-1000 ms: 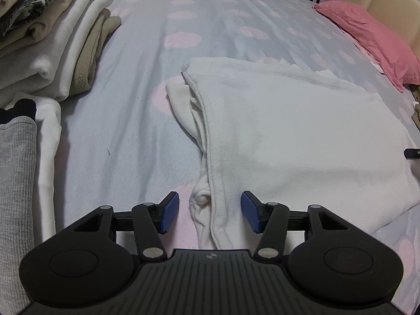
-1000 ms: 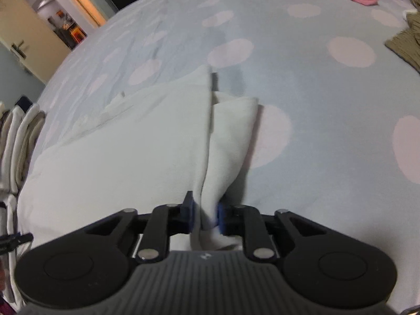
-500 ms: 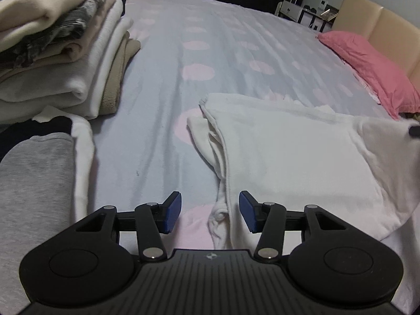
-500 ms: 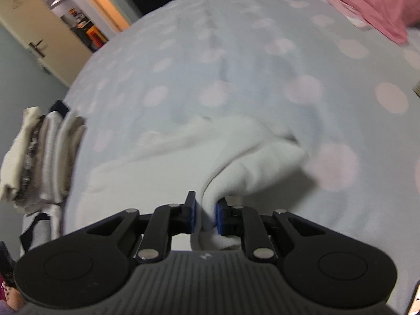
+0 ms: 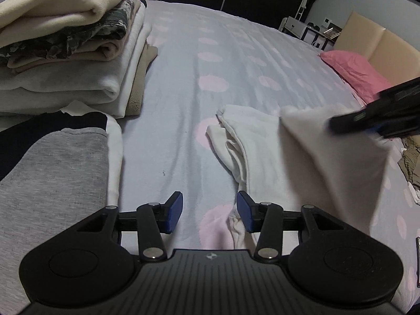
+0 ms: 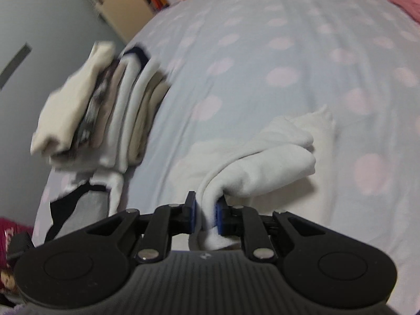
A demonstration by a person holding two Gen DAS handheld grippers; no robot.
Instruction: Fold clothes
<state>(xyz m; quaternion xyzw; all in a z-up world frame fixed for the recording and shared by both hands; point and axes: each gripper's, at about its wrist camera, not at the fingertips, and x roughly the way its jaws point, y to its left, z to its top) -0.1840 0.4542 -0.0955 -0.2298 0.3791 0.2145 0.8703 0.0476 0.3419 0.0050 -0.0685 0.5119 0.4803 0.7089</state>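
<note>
A white garment [image 5: 265, 147] lies on the dotted bed. My right gripper [image 6: 206, 216] is shut on the garment's right edge [image 6: 262, 165] and holds it lifted over the rest of the cloth. In the left wrist view the right gripper [image 5: 378, 115] shows as a dark blur with the raised flap [image 5: 333, 155] hanging from it. My left gripper [image 5: 208, 211] is open and empty, just above the bed at the garment's near left edge.
A tall stack of folded clothes [image 5: 65, 52] stands at the left, also in the right wrist view [image 6: 97, 110]. A grey folded piece [image 5: 50, 178] lies in front of the stack. A pink pillow [image 5: 354, 71] and the headboard [image 5: 380, 42] are at far right.
My right gripper has lifted the garment's right edge and carried it up and leftward over the cloth. My left gripper has drawn back and shifted left, off the garment's edge, still open.
</note>
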